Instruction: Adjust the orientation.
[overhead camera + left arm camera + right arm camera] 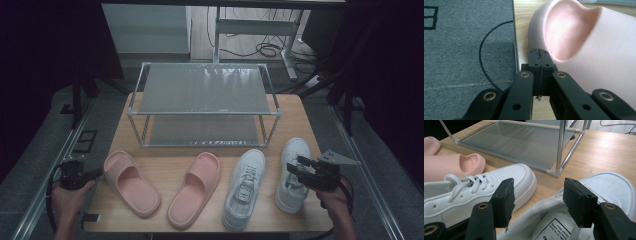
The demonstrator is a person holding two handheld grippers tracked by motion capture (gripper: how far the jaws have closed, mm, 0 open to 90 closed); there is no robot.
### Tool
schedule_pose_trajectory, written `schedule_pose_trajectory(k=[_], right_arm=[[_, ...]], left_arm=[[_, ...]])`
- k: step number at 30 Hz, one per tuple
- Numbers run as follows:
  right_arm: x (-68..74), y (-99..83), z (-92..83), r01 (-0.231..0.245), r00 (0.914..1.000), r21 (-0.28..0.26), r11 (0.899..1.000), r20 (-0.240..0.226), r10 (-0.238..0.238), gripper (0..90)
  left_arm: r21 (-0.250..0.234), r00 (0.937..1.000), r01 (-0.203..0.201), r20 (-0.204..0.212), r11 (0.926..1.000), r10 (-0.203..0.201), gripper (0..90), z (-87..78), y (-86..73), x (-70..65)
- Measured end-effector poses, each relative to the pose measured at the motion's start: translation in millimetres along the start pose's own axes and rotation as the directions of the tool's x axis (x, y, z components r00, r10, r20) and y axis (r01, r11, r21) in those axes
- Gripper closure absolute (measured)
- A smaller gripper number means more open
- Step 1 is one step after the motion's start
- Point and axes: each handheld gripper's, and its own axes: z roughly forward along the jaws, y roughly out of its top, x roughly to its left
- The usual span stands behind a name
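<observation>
Two pink slides [131, 182] [196, 189] and two white sneakers [245, 187] [292, 172] lie in a row across the front of the wooden table [165, 165]. My left gripper [100, 173] is at the table's left edge, its tips right beside the heel end of the left slide [586, 42]. In the left gripper view its jaws [540, 58] are pressed together with nothing between them. My right gripper [298, 165] hovers over the right sneaker [609, 187]. The right gripper [537, 192] stands open above that shoe's collar, touching nothing.
A two-shelf metal rack [202, 100] stands at the back middle of the table, its lower shelf [524, 142] just beyond the sneakers. Grey floor [461, 45] with a thin black cable [482, 57] lies off the left edge. Desk legs and cables sit behind the rack.
</observation>
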Motion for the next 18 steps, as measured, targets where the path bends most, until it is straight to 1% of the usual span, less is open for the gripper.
schedule_pose_trajectory(k=[6,10,16,17,18], right_arm=[[-0.8,-0.4,-0.5,-0.002,1.0,0.0,1.0,0.002,0.002,42.7],[-0.5,-0.3,-0.8,-0.001,1.0,-0.002,1.0,0.003,0.001,42.7],[-0.3,-0.6,0.0,-0.003,1.0,0.001,1.0,0.002,0.003,42.7],[-0.3,-0.6,0.0,-0.003,1.0,0.001,1.0,0.002,0.003,42.7],[-0.4,-0.7,0.5,0.0,1.0,0.004,1.0,0.001,0.0,42.7]], left_arm=[[-0.002,1.0,-0.002,-0.003,1.0,0.002,90.0,3.4,3.4,-1.4],[-0.002,0.9999,-0.01,0.011,0.9999,0.011,90.0,5.8,5.3,-4.7],[-0.001,0.9992,-0.032,0.025,0.9995,0.032,90.0,10.7,10.0,-15.1],[-0.001,0.9992,-0.032,0.025,0.9995,0.032,90.0,10.7,10.0,-15.1],[0.003,0.9988,-0.041,0.028,0.9992,0.041,90.0,12.5,12.1,-18.2]])
